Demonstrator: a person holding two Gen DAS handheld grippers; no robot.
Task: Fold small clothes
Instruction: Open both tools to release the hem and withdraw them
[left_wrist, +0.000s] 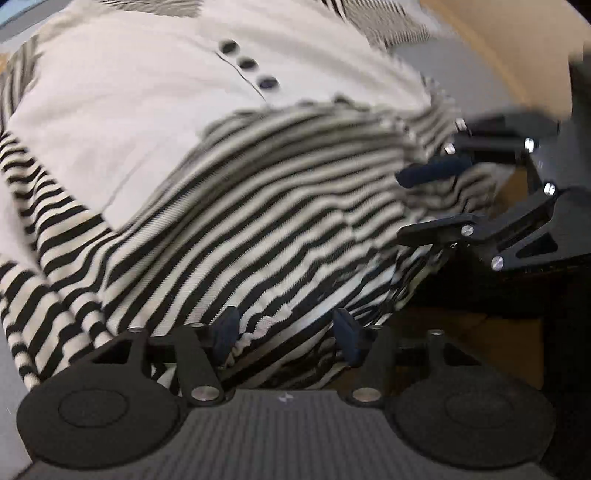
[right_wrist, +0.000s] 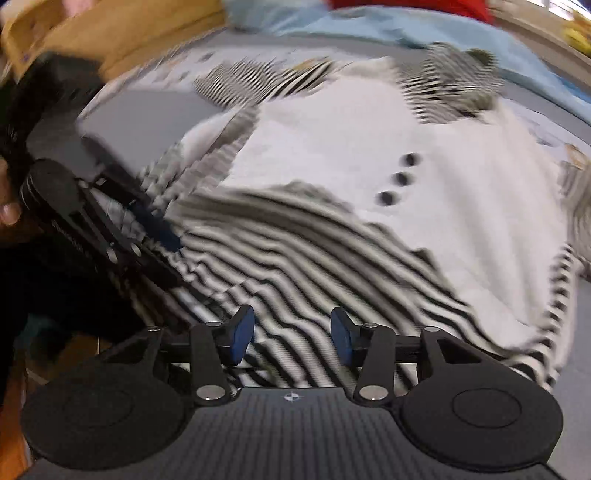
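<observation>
A small garment with a cream front, three dark buttons (left_wrist: 247, 63) and black-and-white striped parts (left_wrist: 266, 221) lies on a grey surface. Its striped lower part is folded up over the cream front (right_wrist: 332, 147). My left gripper (left_wrist: 286, 334) is open, with the striped hem lying between its blue pads. My right gripper (right_wrist: 291, 334) is open over the striped fold (right_wrist: 295, 258). In the left wrist view the right gripper (left_wrist: 413, 201) shows at the right, jaws apart over the cloth edge. In the right wrist view the left gripper (right_wrist: 155, 225) shows at the left. Both views are motion-blurred.
The grey surface (right_wrist: 147, 122) shows left of the garment. A light blue cloth (right_wrist: 369, 26) and a red item (right_wrist: 406, 5) lie at the far side. A tan wooden surface (left_wrist: 498, 44) lies beyond the grey one.
</observation>
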